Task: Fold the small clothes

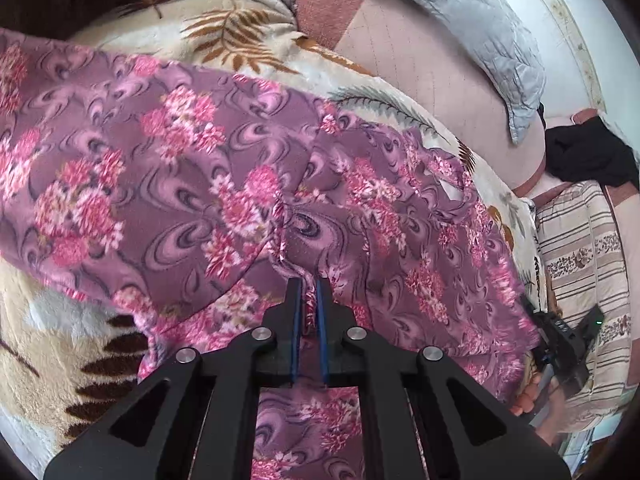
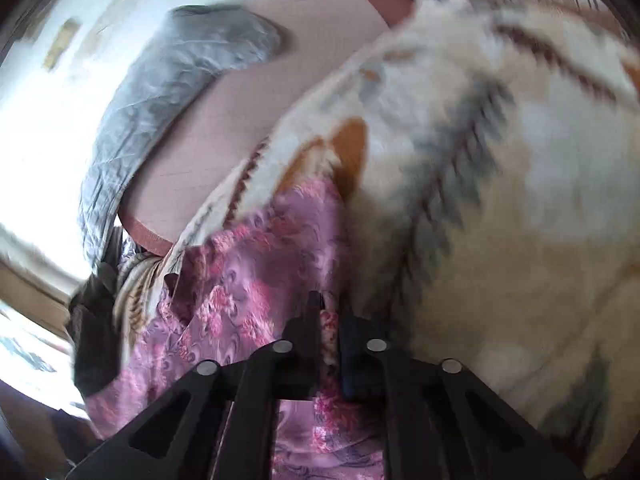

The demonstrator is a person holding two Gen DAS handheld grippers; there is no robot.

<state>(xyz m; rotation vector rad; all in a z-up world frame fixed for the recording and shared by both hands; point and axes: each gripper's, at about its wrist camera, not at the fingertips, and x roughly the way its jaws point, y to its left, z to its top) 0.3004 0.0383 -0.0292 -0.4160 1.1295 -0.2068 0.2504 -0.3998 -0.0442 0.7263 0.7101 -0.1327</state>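
Garment: purple floral garment (image 1: 224,184) – pink flower print, spread across the plush blanket, reaching from the far left to the near right of the left wrist view; surface wrinkled, a raised ridge running up from the near middle.
Left gripper (image 1: 308,284): jaws clamped together on that ridge of the purple floral garment; a thin pinch of cloth shows between the blue pads.
Right gripper (image 2: 330,312): jaws closed on an edge of the same garment – a narrow strip of print shows between the fingers. This view is blurred.
Hand: fingers of the person's right hand (image 1: 528,396) wrap the right gripper's handle, at the near right edge of the left wrist view.
Blanket: cream plush blanket (image 1: 52,352) with brown and grey leaf print, lying under the garment.
Surroundings: pink mattress (image 1: 420,64) beyond the blanket; grey quilted cover (image 1: 480,12) lying on it, far right; striped cloth (image 1: 580,248) to the right; dark item (image 1: 588,156) behind it, not identifiable.
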